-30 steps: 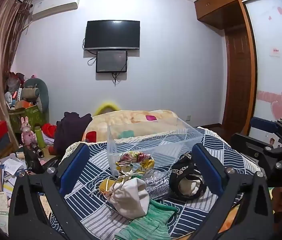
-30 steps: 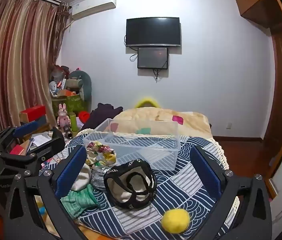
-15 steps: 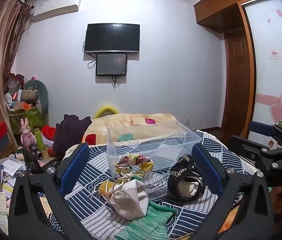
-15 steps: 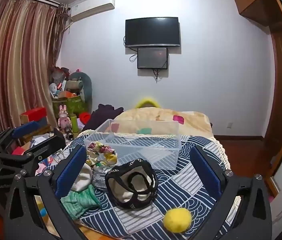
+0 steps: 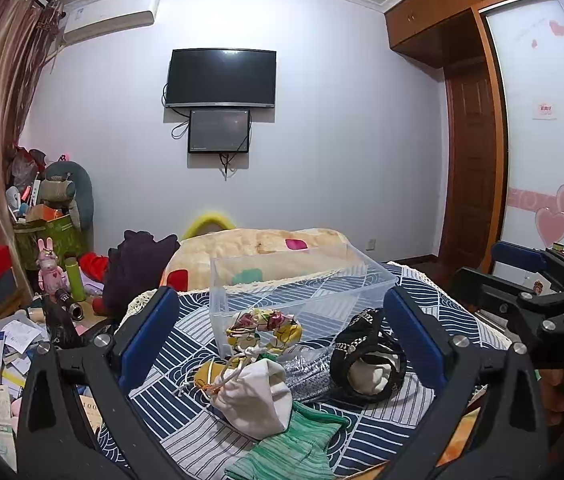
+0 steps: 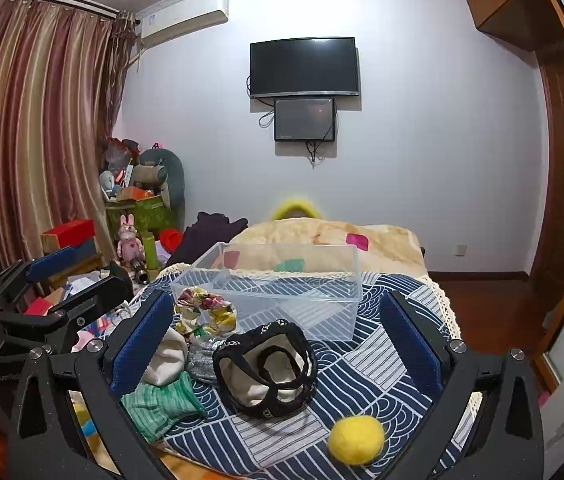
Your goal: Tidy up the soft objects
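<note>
A clear plastic bin (image 5: 298, 288) (image 6: 277, 284) stands empty on a blue patterned cloth. In front of it lie a floral scrunchie (image 5: 263, 330) (image 6: 205, 312), a white drawstring pouch (image 5: 255, 398) (image 6: 165, 356), a silver glitter piece (image 5: 308, 374) (image 6: 201, 356), a black-and-cream bag (image 5: 368, 356) (image 6: 267, 370), a green knit cloth (image 5: 290, 452) (image 6: 159, 402) and a yellow ball (image 6: 356, 440). My left gripper (image 5: 279, 340) is open above the pouch side. My right gripper (image 6: 275, 338) is open above the bag. Both are empty.
The table (image 6: 398, 356) has its right edge trimmed in cream lace. A bed with a beige blanket (image 6: 330, 240) lies behind it. Cluttered boxes, toys and papers (image 5: 21, 300) fill the floor at left. A wardrobe and door (image 5: 470, 160) stand at right.
Both views have shifted slightly; the objects sit a little lower in the frames. Nothing was grasped or moved.
</note>
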Action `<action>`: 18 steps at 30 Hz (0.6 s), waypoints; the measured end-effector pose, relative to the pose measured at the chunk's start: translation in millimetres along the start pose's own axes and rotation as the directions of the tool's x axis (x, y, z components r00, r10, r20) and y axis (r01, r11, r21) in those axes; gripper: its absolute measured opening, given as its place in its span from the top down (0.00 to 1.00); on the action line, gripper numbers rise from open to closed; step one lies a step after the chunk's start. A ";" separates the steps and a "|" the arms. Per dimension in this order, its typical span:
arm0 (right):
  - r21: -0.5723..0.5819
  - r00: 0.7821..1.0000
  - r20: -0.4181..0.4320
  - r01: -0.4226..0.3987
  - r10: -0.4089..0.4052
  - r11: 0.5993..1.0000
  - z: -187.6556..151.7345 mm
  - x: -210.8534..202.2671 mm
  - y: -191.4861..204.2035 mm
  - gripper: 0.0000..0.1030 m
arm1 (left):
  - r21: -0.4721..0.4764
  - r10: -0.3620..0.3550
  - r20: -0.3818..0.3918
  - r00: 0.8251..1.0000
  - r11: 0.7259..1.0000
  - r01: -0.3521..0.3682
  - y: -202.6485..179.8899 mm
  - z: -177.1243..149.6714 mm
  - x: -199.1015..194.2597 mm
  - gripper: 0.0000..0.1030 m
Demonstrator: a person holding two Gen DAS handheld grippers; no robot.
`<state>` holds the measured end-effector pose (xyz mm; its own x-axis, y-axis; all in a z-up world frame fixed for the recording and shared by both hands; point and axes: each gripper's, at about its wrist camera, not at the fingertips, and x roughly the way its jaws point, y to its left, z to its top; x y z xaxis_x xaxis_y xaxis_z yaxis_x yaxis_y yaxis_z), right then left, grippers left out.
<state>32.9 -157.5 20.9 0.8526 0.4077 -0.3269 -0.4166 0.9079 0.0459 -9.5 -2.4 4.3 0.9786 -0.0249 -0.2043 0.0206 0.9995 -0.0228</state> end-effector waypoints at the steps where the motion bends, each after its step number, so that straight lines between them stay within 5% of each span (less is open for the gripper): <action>1: 0.002 1.000 0.001 -0.001 0.001 1.000 0.2 -0.6 0.1 0.00 | 0.000 -0.001 0.000 1.000 1.000 0.001 -0.2 0.0 0.1 0.00; 18: 0.006 1.000 0.013 -0.008 0.007 1.000 1.3 -4.9 -0.5 0.00 | -0.007 -0.011 -0.002 1.000 1.000 0.011 1.7 -0.7 -0.3 0.00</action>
<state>29.3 -159.9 23.7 0.8535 0.4158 -0.3141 -0.4212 0.9054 0.0537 -10.0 -0.8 3.7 0.9779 -0.0358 -0.2059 0.0299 0.9991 -0.0315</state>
